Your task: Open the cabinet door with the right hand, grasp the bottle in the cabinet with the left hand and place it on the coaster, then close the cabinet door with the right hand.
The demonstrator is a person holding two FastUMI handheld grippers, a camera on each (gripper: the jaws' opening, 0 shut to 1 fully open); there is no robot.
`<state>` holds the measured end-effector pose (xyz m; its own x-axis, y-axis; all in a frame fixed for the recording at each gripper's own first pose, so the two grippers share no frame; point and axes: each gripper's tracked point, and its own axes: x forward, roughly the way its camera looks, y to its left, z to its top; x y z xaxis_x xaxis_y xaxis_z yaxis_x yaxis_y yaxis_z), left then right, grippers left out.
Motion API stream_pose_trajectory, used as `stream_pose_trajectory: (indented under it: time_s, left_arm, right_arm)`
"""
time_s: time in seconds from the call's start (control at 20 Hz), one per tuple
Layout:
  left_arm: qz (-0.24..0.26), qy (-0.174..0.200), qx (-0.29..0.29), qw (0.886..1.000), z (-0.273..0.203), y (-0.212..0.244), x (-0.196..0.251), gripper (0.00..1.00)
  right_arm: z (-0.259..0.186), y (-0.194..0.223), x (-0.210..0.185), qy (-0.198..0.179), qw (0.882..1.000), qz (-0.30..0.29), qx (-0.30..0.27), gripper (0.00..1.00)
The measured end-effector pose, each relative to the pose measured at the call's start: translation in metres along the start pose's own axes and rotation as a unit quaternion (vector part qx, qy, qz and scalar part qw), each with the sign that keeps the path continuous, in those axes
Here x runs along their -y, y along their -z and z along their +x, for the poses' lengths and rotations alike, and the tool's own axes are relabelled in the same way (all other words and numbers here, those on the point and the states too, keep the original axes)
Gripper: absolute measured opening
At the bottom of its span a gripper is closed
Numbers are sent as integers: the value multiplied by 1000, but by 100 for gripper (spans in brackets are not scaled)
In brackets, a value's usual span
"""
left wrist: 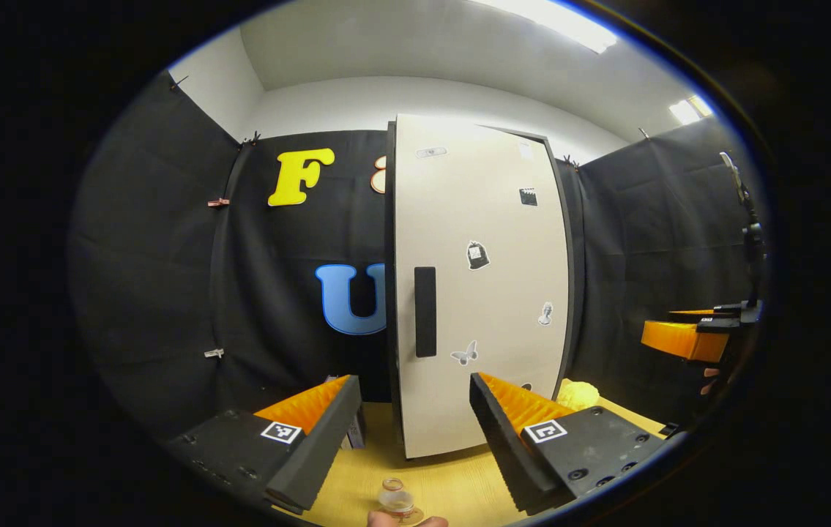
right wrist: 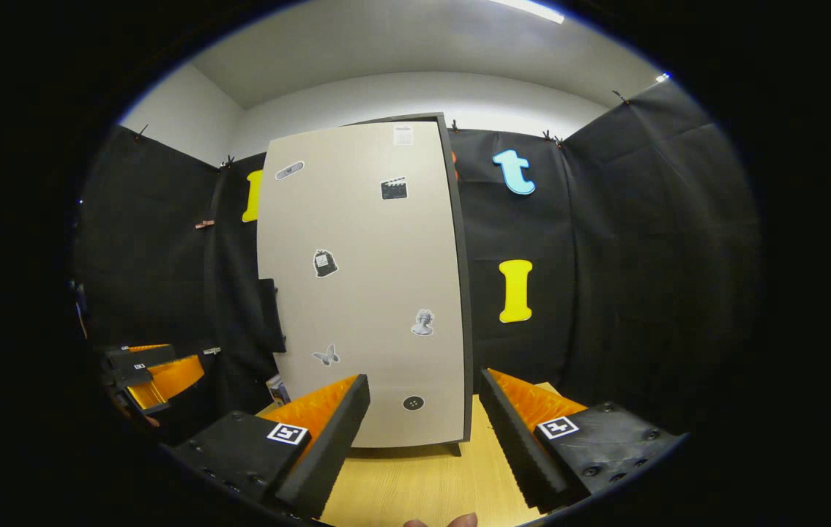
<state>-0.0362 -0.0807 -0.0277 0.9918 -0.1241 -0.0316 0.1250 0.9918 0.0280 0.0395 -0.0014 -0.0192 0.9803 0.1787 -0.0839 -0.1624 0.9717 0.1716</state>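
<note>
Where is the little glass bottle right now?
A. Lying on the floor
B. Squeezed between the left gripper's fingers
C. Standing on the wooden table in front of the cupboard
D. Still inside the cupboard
C: in the left gripper view the bottle stands on the table before the shut cabinet door, with the open left gripper apart from it.

No readable words or numbers anywhere; only small picture stickers on the cabinet door (right wrist: pixel 371 285), plus a pale label near its top, perhaps printed, too blurred to read.
</note>
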Motion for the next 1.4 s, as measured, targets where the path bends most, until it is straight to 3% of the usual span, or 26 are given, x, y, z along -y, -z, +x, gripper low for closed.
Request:
stream_pose_trajectory:
  time_s: [1.4]
  left_arm:
    - [2,10,3,1000,4,-3,-1,95]
  right_arm:
    - [5,-5,-3,14,1000,0,3,98]
